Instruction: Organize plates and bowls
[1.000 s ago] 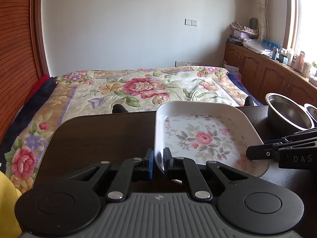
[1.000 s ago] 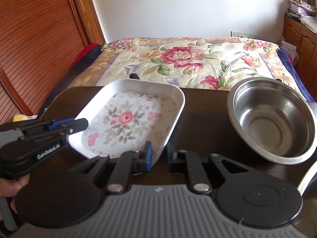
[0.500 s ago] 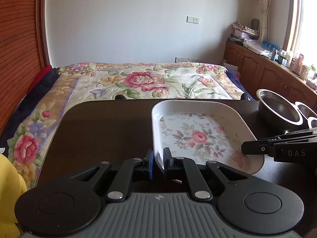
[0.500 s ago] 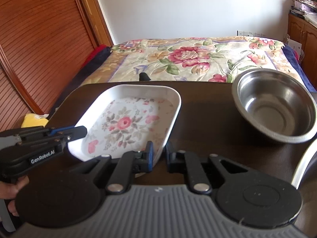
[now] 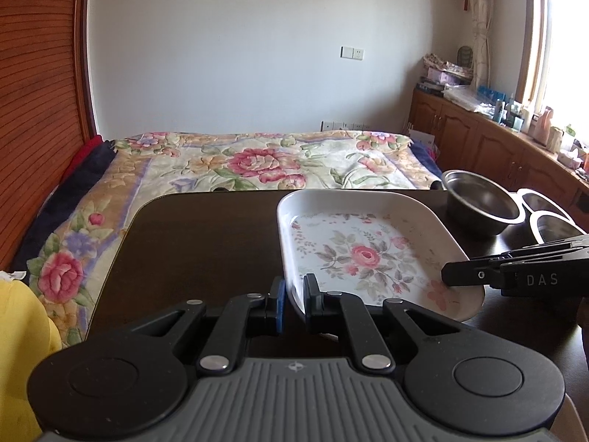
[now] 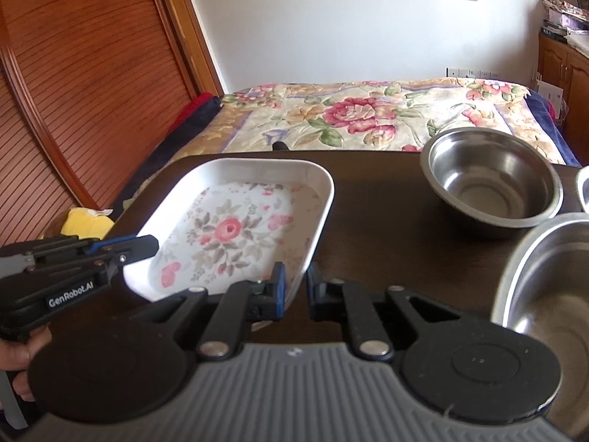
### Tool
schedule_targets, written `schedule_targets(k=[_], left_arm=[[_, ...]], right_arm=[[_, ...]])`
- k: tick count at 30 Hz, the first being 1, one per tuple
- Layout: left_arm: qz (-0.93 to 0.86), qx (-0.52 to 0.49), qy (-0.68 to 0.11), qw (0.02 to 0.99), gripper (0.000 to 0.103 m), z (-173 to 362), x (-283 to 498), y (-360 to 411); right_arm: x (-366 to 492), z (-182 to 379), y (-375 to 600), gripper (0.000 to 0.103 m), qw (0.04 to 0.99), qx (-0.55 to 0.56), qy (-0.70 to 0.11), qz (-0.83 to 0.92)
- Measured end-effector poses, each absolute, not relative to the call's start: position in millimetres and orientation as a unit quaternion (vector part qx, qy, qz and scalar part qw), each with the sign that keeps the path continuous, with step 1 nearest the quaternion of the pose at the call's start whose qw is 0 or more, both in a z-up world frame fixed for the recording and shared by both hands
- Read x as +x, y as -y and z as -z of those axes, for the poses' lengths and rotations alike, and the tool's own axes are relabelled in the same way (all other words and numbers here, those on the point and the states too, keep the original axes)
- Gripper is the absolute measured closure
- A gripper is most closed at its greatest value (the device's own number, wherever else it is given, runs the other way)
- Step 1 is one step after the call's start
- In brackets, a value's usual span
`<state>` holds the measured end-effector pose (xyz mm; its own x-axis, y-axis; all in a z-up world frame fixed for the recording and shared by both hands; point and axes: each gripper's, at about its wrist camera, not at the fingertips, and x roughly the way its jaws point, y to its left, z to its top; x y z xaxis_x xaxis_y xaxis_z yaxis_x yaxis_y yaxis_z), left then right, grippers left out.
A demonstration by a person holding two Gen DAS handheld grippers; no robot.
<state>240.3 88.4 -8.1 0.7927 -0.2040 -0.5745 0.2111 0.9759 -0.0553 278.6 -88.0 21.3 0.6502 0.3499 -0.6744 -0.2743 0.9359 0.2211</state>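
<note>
Barely begun: both grippers clamp the floral plate [image 5: 368,254].
Left hand-held gripper [image 5: 292,304] and right hand-held gripper [image 6: 294,293] grip its near rim; steel bowls [image 6: 491,176] sit unstacked, far right.

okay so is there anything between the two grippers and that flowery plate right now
No. Both already have it: the left gripper straddles the floral plate's near left rim, and the right gripper its near right rim. The steel bowl sits off to the right.
</note>
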Motion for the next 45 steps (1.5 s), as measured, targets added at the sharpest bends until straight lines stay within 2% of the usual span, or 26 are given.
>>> schedule_targets(k=[15, 45], left_arm=[[0.118, 0.010, -0.274, 0.954, 0.092, -18.5, 192.1, -83.8], [0.140, 0.016, -0.279, 0.950, 0.091, -3.7, 130.6, -78.0]], right_arm=[[246.6, -39.7, 97.9, 0.090, 0.917, 0.053, -0.350, -0.184], [189.2, -43.6, 116.8, 0.090, 0.921, 0.033, -0.321, -0.216]])
